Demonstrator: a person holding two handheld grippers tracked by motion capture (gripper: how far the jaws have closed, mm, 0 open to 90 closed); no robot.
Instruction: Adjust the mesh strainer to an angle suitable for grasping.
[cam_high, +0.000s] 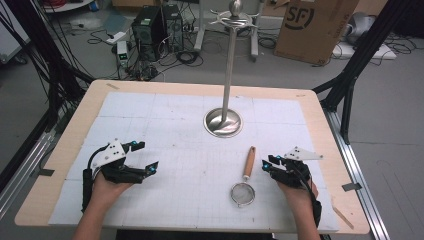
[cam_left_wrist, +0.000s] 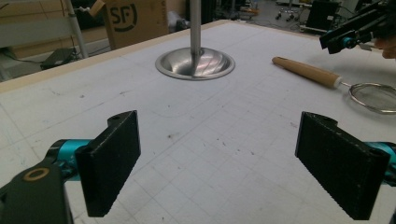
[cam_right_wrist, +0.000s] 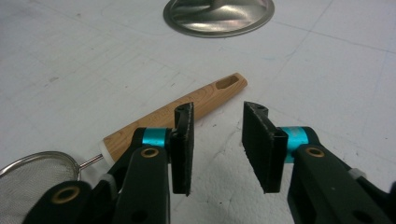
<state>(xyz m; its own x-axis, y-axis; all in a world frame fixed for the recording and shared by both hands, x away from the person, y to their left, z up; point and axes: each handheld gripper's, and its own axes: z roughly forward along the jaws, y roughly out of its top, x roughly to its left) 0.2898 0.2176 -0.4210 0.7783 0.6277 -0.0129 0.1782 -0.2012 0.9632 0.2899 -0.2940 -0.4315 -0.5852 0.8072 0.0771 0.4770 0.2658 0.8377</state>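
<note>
A small strainer with a wooden handle (cam_high: 249, 161) and a round wire-mesh bowl (cam_high: 243, 194) lies flat on the white mat, right of centre. My right gripper (cam_high: 266, 166) rests just right of the handle. In the right gripper view its jaws (cam_right_wrist: 218, 109) stand a narrow gap apart with nothing between them, and the handle (cam_right_wrist: 205, 95) lies just beyond the left pad. My left gripper (cam_high: 148, 156) sits at the left of the mat. Its jaws (cam_left_wrist: 219, 126) are wide open over bare mat.
A metal stand rises from a round dished base (cam_high: 223, 122) at the mat's far middle, its pole (cam_high: 230, 60) topped with hooks. The white gridded mat (cam_high: 165, 115) covers a wooden table. A cardboard box (cam_high: 312, 25) and computer gear stand on the floor beyond.
</note>
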